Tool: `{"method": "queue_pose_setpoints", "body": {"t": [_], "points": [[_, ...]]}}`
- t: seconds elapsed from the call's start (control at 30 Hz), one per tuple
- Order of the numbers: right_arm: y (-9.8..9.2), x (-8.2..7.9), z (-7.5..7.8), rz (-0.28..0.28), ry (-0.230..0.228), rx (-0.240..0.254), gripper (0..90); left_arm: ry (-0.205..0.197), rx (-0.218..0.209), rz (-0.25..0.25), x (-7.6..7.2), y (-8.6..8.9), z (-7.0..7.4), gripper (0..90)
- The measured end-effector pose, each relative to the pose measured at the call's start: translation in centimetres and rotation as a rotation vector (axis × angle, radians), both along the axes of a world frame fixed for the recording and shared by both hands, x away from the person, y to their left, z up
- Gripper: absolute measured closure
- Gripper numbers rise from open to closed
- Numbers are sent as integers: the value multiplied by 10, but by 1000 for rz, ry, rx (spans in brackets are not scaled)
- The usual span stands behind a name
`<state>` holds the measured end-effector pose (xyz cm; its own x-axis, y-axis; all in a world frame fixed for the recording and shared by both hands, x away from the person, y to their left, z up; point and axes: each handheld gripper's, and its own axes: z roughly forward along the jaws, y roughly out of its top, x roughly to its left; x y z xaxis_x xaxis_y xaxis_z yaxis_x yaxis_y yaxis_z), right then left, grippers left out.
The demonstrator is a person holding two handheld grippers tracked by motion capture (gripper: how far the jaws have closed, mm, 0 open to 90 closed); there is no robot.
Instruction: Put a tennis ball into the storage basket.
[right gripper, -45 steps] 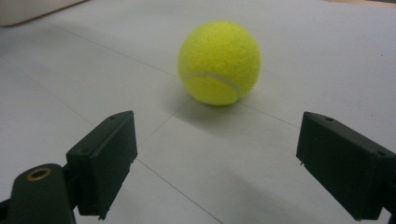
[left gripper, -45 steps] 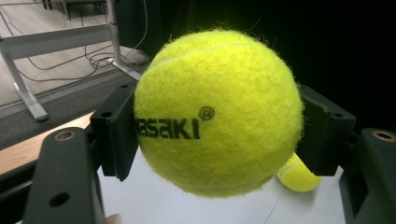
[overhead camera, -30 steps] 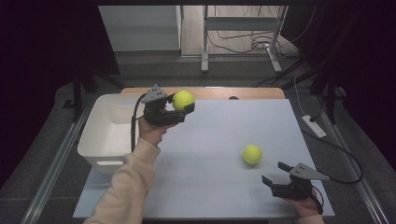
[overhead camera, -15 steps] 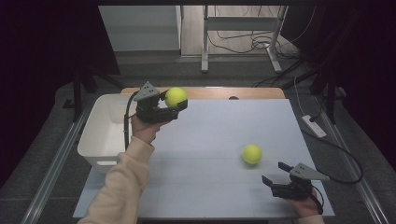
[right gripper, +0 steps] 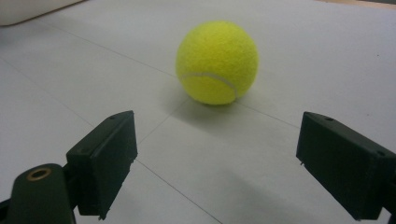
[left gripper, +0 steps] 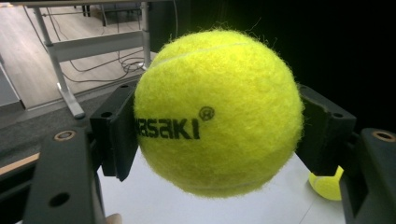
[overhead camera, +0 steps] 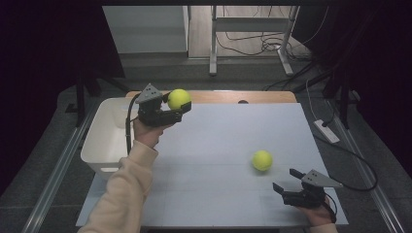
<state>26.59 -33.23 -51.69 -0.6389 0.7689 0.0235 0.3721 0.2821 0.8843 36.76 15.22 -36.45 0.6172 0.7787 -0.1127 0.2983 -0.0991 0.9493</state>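
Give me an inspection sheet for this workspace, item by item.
Surface: pale sheet over a wooden table.
Job's things: held tennis ball; second tennis ball resting on the sheet; white bin at the left edge.
Clutter: nothing seen.
Grippers: left gripper shut on the held ball, raised near the bin; right gripper open, short of the second ball.
Cables: gripper cable; floor cables.
Surroundings: metal stand, power strip.
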Motion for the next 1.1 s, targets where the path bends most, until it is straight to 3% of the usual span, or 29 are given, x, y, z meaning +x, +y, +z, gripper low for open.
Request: {"method": "queue_pose_setpoints", "body": {"t": [1.1], "points": [[0, 0, 0, -1, -4, -2, 124, 3, -1, 111, 11, 40, 12, 265]]}}
